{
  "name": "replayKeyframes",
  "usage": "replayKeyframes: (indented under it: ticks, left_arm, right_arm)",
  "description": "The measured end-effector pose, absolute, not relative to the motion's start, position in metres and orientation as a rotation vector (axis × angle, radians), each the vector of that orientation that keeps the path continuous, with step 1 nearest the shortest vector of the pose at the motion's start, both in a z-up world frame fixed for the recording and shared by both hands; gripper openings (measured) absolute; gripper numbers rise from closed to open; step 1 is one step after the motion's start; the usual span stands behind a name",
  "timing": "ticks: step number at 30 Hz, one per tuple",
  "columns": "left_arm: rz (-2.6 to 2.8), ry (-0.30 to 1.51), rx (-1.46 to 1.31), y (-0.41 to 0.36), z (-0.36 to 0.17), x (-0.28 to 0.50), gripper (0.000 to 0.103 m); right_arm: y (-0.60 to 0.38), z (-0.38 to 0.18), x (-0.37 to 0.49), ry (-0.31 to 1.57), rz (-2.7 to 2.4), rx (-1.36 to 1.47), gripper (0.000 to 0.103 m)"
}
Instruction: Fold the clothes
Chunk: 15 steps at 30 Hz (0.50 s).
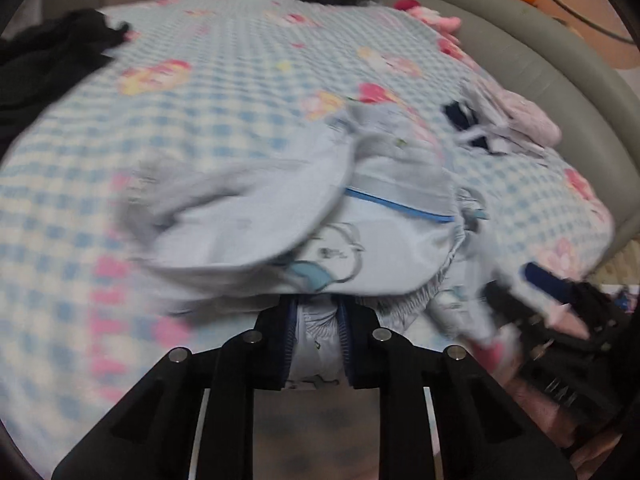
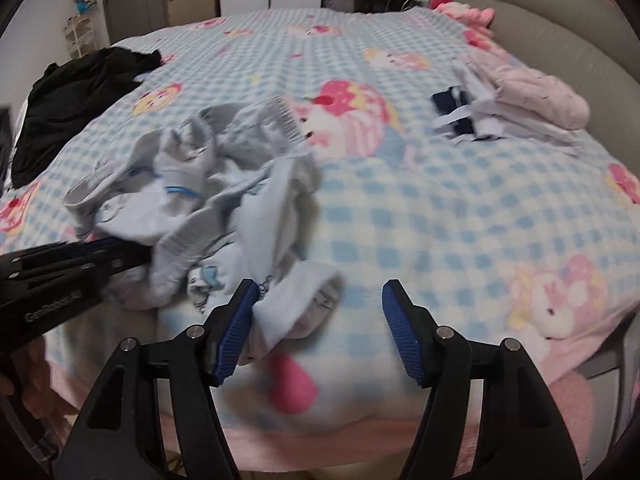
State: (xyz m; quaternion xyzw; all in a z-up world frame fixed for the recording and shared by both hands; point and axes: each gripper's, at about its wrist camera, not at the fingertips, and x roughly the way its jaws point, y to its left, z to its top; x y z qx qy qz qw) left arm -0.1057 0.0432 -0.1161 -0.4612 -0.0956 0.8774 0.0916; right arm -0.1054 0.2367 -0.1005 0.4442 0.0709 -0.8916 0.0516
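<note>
A crumpled light blue garment (image 1: 320, 216) with a blue trim line and small cartoon prints lies bunched on the checked blanket (image 1: 224, 92). My left gripper (image 1: 316, 344) is shut on its near edge, with cloth pinched between the blue pads. In the right wrist view the same garment (image 2: 200, 200) is heaped left of centre, and the left gripper (image 2: 132, 254) reaches into it from the left. My right gripper (image 2: 320, 320) stands open over the blanket (image 2: 440, 216). A loose cuff (image 2: 296, 304) of the garment rests against its left pad (image 2: 236, 328).
A black garment (image 2: 76, 100) lies at the far left of the bed. A folded stack of white, navy and pink clothes (image 2: 516, 108) sits at the far right, beside the grey padded headboard (image 2: 560, 28). Pink plush toys (image 2: 464, 12) lie at the far corner.
</note>
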Motion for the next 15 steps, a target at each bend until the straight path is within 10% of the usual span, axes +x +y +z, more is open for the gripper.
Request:
replayKeyframes:
  ticks: [6, 10, 15]
  left_arm:
    - [2.952, -0.204, -1.359, -0.025, -0.076, -0.077, 0.003]
    - [2.742, -0.469, -1.262, -0.058, -0.064, -0.063, 0.004]
    - [2.525, -0.436, -1.241, -0.004, -0.080, -0.080, 0.031]
  right_arm:
    - [0.236, -0.078, -0.104, 0.162, -2.735, 1.283, 0.066]
    - [0.226, -0.057, -0.104, 0.128, -2.731, 1.176, 0.067]
    - [0.213, -0.049, -0.122, 0.037, -2.659, 1.178, 0.067]
